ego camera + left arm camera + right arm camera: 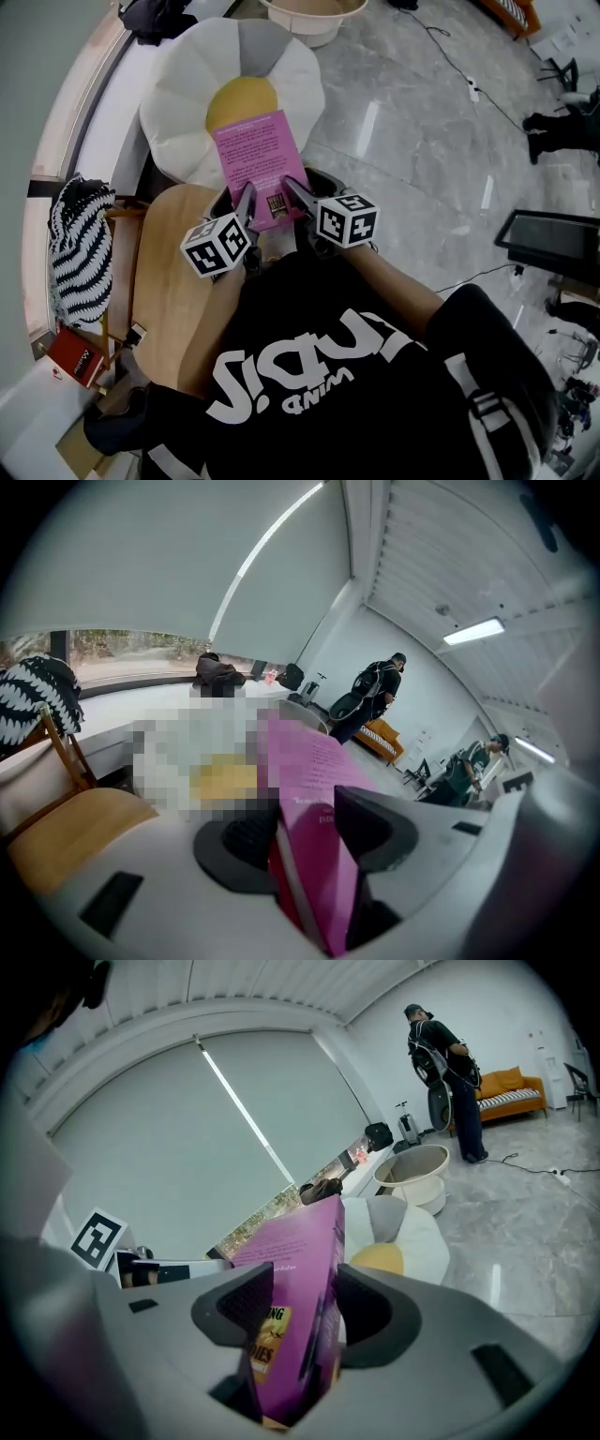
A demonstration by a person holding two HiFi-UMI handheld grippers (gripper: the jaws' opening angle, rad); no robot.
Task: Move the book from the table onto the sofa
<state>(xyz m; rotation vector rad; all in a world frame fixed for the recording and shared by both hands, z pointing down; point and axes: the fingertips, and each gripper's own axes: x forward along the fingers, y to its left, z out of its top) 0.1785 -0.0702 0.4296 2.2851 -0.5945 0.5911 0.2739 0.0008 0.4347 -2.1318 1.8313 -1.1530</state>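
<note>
A pink book (258, 159) hangs in the air between both grippers, its far end over the yellow centre of a white flower-shaped cushion seat (187, 103). My left gripper (246, 206) is shut on the book's near left edge. My right gripper (298, 195) is shut on its near right edge. In the left gripper view the book (314, 799) stands on edge between the dark pads of the left gripper (305, 846). In the right gripper view the book (295, 1316) fills the gap of the right gripper (305, 1316), with both pads against its covers.
A round wooden table (164, 281) lies below my left arm. A zebra-striped cushion (80, 248) sits on a wooden chair at the left, with a red box (75, 356) below it. A white tub (314, 23) and marble floor lie beyond. A person (445, 1063) stands far off.
</note>
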